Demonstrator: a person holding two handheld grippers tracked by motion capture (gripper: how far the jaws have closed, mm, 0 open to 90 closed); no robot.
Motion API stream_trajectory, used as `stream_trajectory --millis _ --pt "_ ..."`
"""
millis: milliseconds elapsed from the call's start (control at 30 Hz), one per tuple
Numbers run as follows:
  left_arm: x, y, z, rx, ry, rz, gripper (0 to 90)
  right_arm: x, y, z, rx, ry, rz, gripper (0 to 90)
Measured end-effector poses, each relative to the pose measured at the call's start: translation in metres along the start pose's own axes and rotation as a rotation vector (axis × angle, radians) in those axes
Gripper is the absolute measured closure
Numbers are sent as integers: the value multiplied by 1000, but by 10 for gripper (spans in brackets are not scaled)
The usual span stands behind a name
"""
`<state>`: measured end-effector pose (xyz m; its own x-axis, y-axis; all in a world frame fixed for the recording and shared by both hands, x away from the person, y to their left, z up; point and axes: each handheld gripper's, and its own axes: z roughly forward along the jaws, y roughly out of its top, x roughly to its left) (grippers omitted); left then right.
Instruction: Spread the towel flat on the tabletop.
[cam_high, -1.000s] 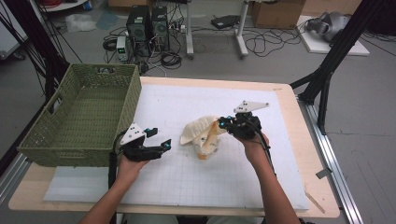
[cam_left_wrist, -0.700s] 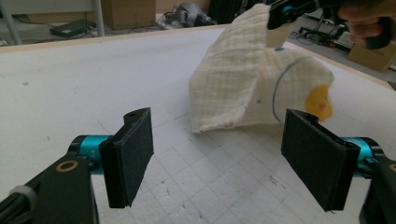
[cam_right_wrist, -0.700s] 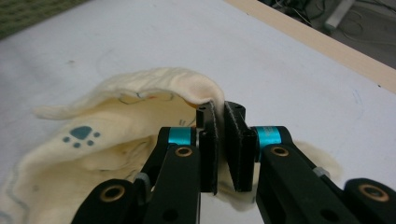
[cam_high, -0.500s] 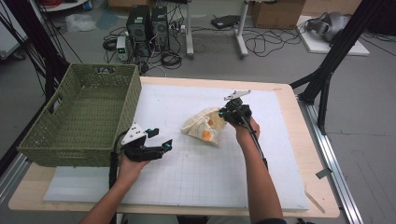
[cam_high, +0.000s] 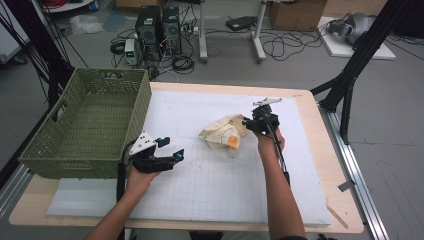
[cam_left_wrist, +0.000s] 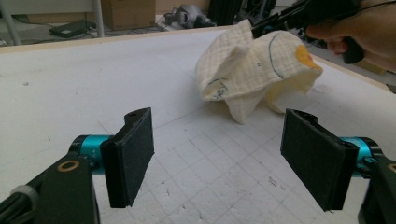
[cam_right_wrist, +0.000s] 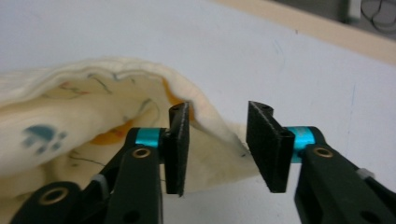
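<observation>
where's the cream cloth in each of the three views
High view: the cream cloth lies mid-table, just left of the right gripper.
Left gripper view: upper right, beyond the open jaws.
Right gripper view: left and centre, one edge between the jaws.
Shared landmark: its orange patch.

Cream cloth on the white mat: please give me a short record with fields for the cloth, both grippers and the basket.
cloth: cream cloth, crumpled in a heap on the white mat, orange patch showing
right gripper: right gripper open, jaws on either side of a cloth edge, not shut on it
left gripper: left gripper open, low over the mat, apart from the cloth
basket: green basket at the table's left
</observation>
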<state>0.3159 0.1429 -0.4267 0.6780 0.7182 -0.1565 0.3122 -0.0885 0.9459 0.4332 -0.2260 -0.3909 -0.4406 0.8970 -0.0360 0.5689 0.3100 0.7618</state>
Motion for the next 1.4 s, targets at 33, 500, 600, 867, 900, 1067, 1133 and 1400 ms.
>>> stream_trajectory --millis 33,500,600,867,900,1067,1133,1400 --pt "0 0 0 1 1 0 259 1 0 -6 -12 19 -8 540" --pt "-1 1 0 1 4 6 260 47 -22 -13 -25 299 -93 446" --pt "0 1 -1 -3 8 4 260 58 -23 4 -4 345 -84 430" --pt "2 1 -2 -7 15 4 260 85 -32 41 69 381 -73 439" --pt "2 1 -2 -6 14 4 261 88 -32 42 69 372 -80 468" --pt "3 1 -3 -8 18 0 261 92 -34 37 69 379 -128 795" --pt "4 1 -3 -9 18 -1 261 96 -34 32 82 382 -156 800" --pt "3 2 -3 -15 19 1 271 104 -43 -1 102 441 -209 802"
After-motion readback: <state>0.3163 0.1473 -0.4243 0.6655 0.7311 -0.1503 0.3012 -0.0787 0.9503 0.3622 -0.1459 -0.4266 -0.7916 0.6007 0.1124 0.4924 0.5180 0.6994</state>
